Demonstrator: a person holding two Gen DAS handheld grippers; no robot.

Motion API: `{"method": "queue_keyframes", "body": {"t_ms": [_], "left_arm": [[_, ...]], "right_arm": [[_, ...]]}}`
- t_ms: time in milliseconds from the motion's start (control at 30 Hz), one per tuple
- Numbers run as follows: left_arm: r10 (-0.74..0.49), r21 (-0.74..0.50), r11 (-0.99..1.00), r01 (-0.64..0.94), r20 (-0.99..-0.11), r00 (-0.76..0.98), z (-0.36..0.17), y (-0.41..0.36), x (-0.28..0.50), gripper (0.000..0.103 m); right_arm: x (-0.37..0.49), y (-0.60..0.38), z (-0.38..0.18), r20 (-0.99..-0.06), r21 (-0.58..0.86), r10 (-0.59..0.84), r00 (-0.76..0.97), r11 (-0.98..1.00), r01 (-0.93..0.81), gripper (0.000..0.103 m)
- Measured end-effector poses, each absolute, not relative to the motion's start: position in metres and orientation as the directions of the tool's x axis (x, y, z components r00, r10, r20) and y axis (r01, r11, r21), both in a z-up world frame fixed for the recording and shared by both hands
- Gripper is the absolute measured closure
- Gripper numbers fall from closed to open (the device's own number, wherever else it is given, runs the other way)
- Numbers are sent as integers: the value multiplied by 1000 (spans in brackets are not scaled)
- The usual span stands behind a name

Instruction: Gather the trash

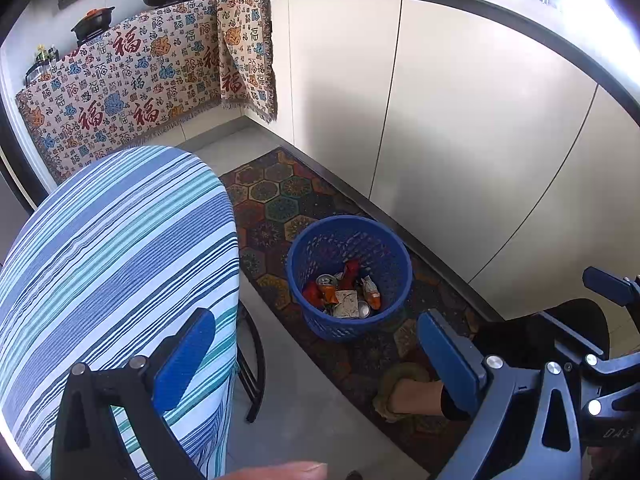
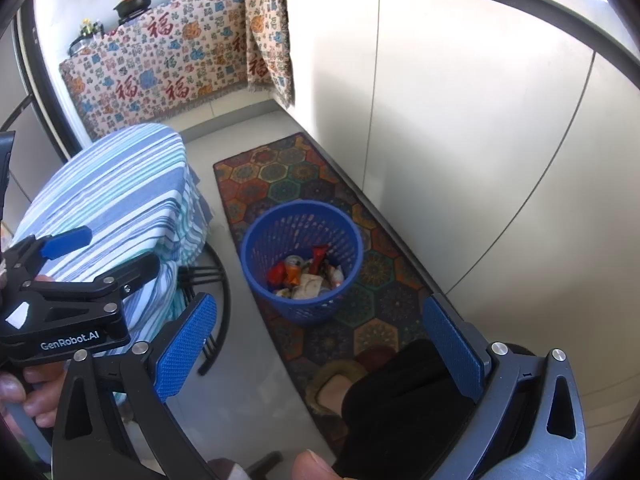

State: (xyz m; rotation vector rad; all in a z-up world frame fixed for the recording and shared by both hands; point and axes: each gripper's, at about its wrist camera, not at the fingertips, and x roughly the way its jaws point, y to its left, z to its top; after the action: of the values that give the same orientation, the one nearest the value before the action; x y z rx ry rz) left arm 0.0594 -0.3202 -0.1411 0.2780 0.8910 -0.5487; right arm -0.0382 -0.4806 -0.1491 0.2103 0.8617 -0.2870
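Kitchen floor, white cabinets (image 1: 460,120) filling right of frame, striped table (image 1: 112,272) at left. Patterned runner mat (image 2: 320,208) mid-frame, blue basket (image 1: 400,256) standing on it, trash (image 1: 344,292) piled inside. My left gripper (image 1: 316,356) fingers spread wide, empty. Right gripper (image 2: 320,344) likewise spread, holding nothing.

— That basket (image 1: 349,276) is blue mesh; red and orange wrappers (image 1: 320,294) inside.
— The near rug (image 1: 280,200) has multicoloured hexagons; the left table cloth (image 1: 120,248) has blue, teal and white stripes.
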Motion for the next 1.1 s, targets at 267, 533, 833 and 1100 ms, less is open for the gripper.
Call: {"method": "queue_keyframes", "body": {"t_ms": [267, 533, 833, 1100], "left_arm": [[-335, 4, 827, 562, -799, 500, -143, -322, 60, 0], [-336, 2, 828, 561, -799, 499, -143, -323, 60, 0], [-339, -1, 824, 566, -802, 491, -146, -328, 58, 0], [-338, 0, 822, 569, -804, 489, -146, -330, 58, 0]], "right_arm": [[-39, -480, -150, -771, 68, -162, 616, 941, 332, 0], [-39, -479, -152, -769, 68, -161, 618, 941, 331, 0], [-39, -479, -152, -770, 70, -160, 618, 941, 330, 0], [-39, -479, -151, -771, 70, -160, 616, 940, 333, 0]]}}
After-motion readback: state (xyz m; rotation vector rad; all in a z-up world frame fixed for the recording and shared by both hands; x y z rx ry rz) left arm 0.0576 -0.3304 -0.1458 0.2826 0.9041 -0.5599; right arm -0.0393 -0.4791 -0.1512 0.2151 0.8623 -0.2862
